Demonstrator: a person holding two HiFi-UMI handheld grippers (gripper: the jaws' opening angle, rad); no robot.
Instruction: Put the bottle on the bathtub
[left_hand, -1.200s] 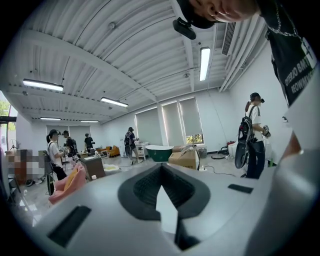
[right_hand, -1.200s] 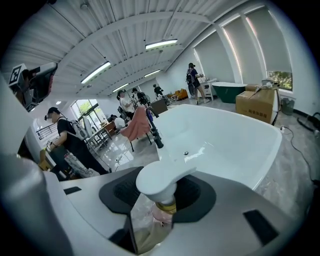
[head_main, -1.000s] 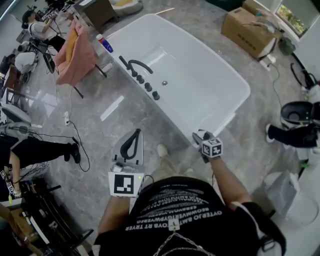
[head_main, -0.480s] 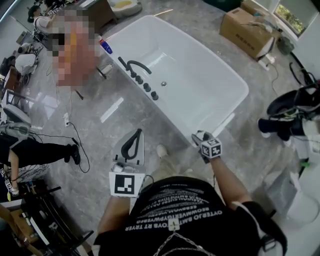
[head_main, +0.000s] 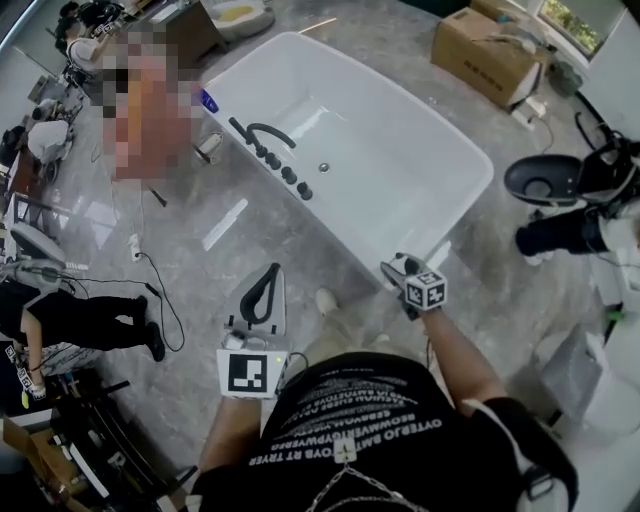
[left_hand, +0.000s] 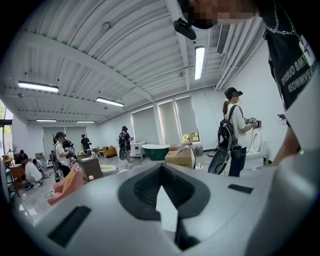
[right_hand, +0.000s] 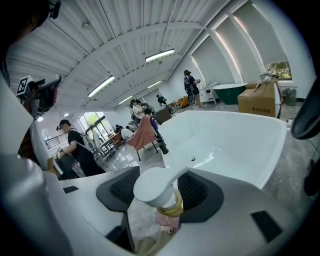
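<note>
The white bathtub (head_main: 390, 170) lies ahead of me, with a black faucet (head_main: 262, 135) and knobs on its left rim. My right gripper (head_main: 402, 270) hovers just short of the tub's near corner. It is shut on a pump bottle (right_hand: 159, 192) with a white pump head, a gold collar and a pink body. In the right gripper view the tub (right_hand: 235, 135) opens just beyond the bottle. My left gripper (head_main: 270, 272) is held over the grey floor to the left of the tub, shut with nothing in it.
A small blue bottle (head_main: 208, 100) stands on the tub's far left rim. A cardboard box (head_main: 490, 55) sits beyond the tub. At the right a person (head_main: 560, 225) handles a toilet seat. Cables (head_main: 150, 270) trail over the floor at left, near another person (head_main: 80, 315).
Both grippers have stayed nearly where they were. The person at the right has shifted with the toilet seat, and the head view has drifted slightly.
</note>
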